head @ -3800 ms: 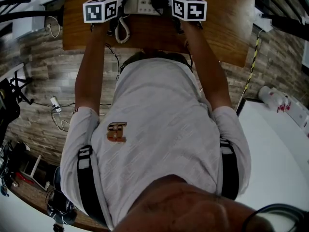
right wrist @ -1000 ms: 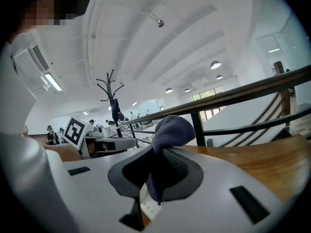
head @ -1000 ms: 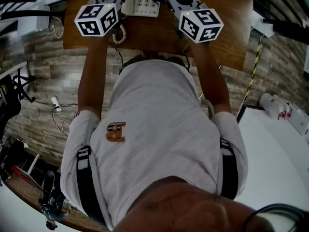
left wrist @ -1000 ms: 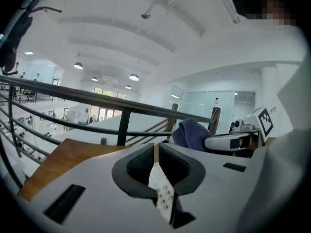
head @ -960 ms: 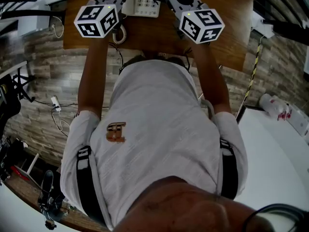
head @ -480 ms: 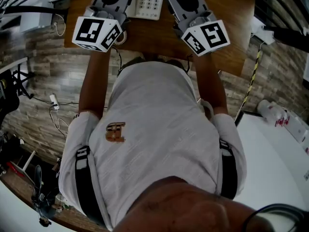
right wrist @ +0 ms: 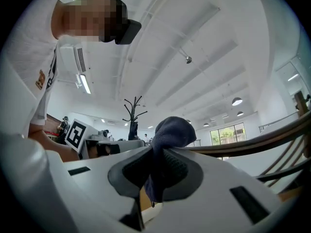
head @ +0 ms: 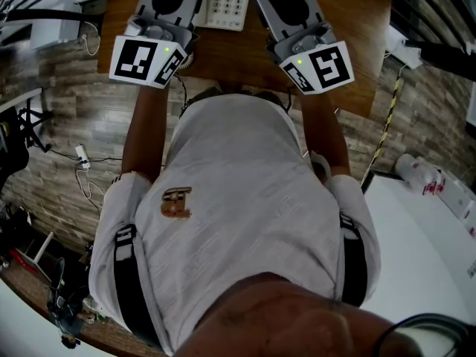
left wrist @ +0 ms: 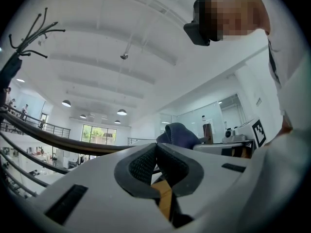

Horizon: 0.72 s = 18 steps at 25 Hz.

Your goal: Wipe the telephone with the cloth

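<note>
At the top of the head view, the phone [head: 227, 7] is seen lying on the wooden table [head: 245, 54], between the two grippers. The dark blue cloth [right wrist: 172, 130] is pinched in the jaws of the right gripper [right wrist: 158, 154] and is bunched above them. The jaws of the left gripper [left wrist: 156, 147] are pressed together with nothing held between them, and the cloth is seen just beyond them. Both grippers are tilted up toward the ceiling.
</note>
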Each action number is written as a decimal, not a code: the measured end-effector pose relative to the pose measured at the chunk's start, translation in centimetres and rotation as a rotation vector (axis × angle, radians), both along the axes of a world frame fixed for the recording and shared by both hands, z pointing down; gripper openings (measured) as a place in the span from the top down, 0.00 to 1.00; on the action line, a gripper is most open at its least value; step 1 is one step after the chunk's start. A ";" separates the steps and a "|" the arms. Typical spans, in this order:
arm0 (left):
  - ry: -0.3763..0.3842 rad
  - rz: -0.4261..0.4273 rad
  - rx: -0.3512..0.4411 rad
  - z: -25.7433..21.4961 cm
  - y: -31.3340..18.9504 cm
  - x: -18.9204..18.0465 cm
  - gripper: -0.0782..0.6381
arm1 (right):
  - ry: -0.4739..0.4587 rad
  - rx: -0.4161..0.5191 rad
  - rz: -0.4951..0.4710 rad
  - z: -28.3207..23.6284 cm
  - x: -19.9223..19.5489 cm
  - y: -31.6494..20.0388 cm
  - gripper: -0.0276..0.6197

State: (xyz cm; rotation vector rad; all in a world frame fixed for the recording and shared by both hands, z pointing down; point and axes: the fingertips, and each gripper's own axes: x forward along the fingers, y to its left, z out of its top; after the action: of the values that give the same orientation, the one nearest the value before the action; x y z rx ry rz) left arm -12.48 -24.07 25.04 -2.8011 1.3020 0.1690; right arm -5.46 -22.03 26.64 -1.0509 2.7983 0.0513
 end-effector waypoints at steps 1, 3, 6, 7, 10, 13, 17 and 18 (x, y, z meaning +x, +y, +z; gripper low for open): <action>0.002 0.001 0.000 0.0 0.0 0.2 0.87 | 0.004 0.001 0.000 0.0 0.1 0.1 0.86; 0.004 0.003 -0.001 0.0 0.3 0.5 0.87 | 0.009 0.002 0.000 0.1 0.4 0.3 0.86; 0.005 0.008 -0.001 0.0 0.7 0.9 0.87 | 0.012 0.001 0.000 0.2 0.6 0.8 0.86; 0.005 0.009 -0.001 0.0 0.8 0.9 0.87 | 0.013 0.000 -0.001 0.2 0.6 0.9 0.86; 0.004 0.009 -0.005 -0.2 1.0 1.0 0.87 | 0.014 -0.002 -0.004 0.1 0.6 1.2 0.86; 0.004 0.006 -0.005 0.0 1.4 1.2 0.87 | 0.011 0.000 -0.005 0.2 0.9 1.7 0.86; 0.003 0.002 -0.004 0.3 1.9 1.1 0.87 | 0.008 0.003 -0.001 0.4 1.1 2.1 0.86; 0.004 0.001 -0.004 0.3 2.0 1.1 0.87 | 0.007 0.002 -0.001 0.4 1.1 2.1 0.86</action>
State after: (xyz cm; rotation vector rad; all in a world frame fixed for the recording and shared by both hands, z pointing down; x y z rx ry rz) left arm -11.40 -22.12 25.30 -2.8067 1.3028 0.1719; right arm -4.35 -19.89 27.02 -1.0507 2.8047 0.0580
